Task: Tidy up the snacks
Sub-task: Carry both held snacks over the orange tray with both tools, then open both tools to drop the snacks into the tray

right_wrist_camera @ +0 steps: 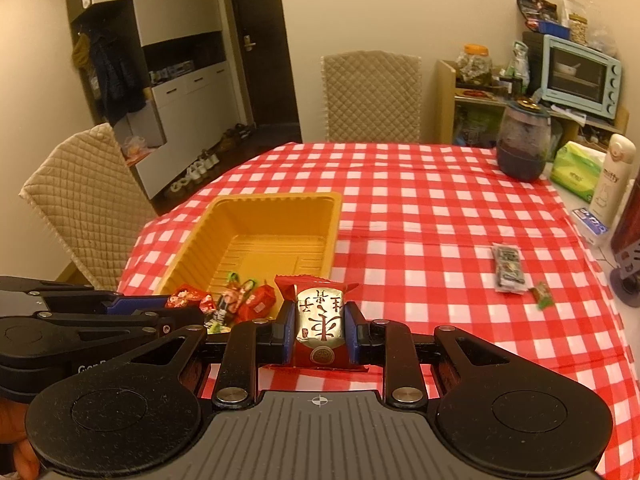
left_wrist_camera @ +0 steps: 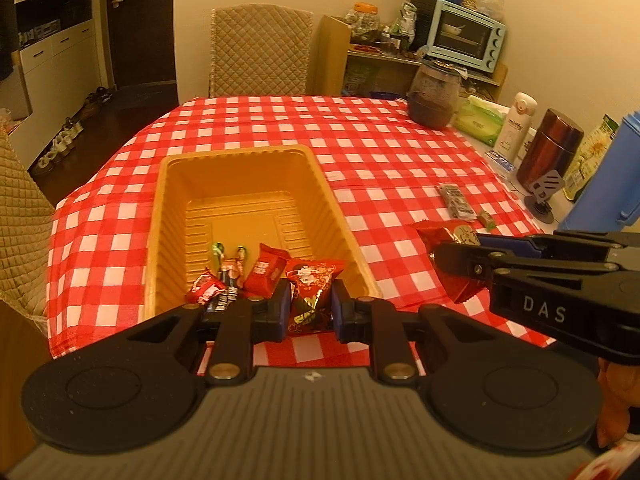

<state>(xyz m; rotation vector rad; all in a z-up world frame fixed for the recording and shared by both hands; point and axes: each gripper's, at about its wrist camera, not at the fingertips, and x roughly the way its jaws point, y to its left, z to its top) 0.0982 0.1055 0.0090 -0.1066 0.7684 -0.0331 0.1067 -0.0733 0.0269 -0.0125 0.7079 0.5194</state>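
Both claws pinch red packets: left claw point(left_wrist_camera: 311, 307) w/ packet point(left_wrist_camera: 311, 292) at tray point(left_wrist_camera: 256, 152) rim; right claw point(right_wrist_camera: 320, 334) should clear the rim before dropping its pack point(right_wrist_camera: 320, 316).

A red-checked cloth point(right_wrist_camera: 420, 216) covers the counter, with a quilted chair point(right_wrist_camera: 372, 96) at 12 o'clock and another point(right_wrist_camera: 80, 204) at 9. At 2 o'clock stand a dark jar point(right_wrist_camera: 524, 144), a green tissue pack point(right_wrist_camera: 576, 170) and a white flask point(right_wrist_camera: 614, 178). Behind them a blue oven point(right_wrist_camera: 580, 76) sits on a shelf point(right_wrist_camera: 452, 100).
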